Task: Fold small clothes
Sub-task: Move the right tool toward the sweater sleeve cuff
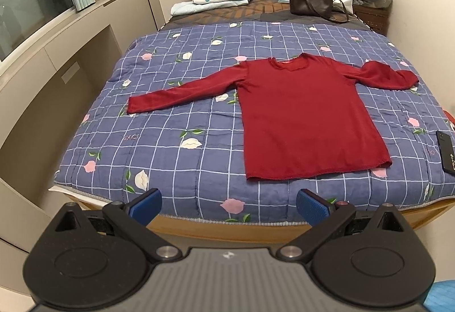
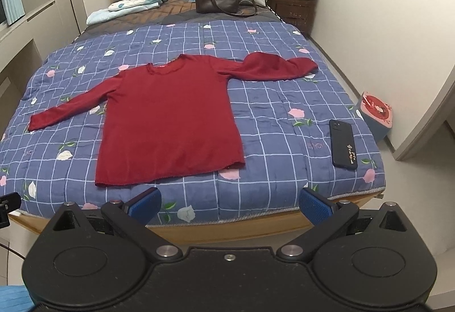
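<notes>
A: Where's the red long-sleeve top (image 1: pixel 301 118) rel. to the claws?

B: Straight ahead on the bed's blue floral quilt (image 1: pixel 182 158), hem toward us, neck toward the headboard. Long axis of the body runs away from both claws; sleeves run crosswise.

A: Which claw's nearer what?

B: Left claw (image 1: pixel 229 205) sees the top off to its right, so it's lined up more w/ the left sleeve side. Right claw (image 2: pixel 229 205) sees the top (image 2: pixel 170 118) to its left, closer to the hem's right corner. Both hang off the foot of the bed, well apart from the fabric.

A: Claw states?

B: Both spread wide, nothing between the blue pads.

A: Cloth condition?

B: Front up, flat, body smooth. Left sleeve out straight and angled toward the foot; right sleeve looks doubled back on itself, prob. folded at the elbow, hard to tell. Black phone (image 2: pixel 342 142) lies on the quilt right of the hem, clear of it.
</notes>
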`<state>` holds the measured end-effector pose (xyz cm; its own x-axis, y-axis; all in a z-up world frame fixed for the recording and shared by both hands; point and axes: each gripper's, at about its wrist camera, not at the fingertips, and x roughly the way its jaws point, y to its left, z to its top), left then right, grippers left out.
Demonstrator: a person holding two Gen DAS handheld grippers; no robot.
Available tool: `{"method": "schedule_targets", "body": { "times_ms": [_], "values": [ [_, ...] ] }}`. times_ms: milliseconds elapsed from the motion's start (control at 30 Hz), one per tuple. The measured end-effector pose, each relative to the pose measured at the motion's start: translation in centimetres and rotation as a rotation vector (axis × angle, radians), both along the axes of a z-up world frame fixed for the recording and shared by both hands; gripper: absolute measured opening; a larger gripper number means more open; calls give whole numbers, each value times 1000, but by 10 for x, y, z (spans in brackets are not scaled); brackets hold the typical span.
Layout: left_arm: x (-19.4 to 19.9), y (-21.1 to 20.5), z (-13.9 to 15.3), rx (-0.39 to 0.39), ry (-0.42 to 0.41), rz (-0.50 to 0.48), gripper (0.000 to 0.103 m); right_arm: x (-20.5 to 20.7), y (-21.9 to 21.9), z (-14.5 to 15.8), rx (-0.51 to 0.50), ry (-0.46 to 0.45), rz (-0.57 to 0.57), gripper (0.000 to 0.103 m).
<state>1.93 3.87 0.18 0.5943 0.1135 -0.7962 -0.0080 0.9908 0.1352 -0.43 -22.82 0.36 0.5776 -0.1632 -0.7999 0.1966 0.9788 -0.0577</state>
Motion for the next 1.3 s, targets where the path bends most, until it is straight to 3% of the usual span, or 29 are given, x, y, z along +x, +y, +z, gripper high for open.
{"method": "schedule_targets", "body": {
  "times_ms": [300,633,967,1300],
  "values": [
    [19,-1,2,6,20,-9,103,13,1,2,7,1,-9,103],
    [66,-25,1,-5,72,-40,103,52,-17,-9,63,-7,-36,103],
    [144,-67,-7,34,112,-32,103,128,-55,-21,125,-83,30,103],
    [233,-126,-5,38,167,37,103,231,-126,-50,178,10,64,103]
  ]
}}
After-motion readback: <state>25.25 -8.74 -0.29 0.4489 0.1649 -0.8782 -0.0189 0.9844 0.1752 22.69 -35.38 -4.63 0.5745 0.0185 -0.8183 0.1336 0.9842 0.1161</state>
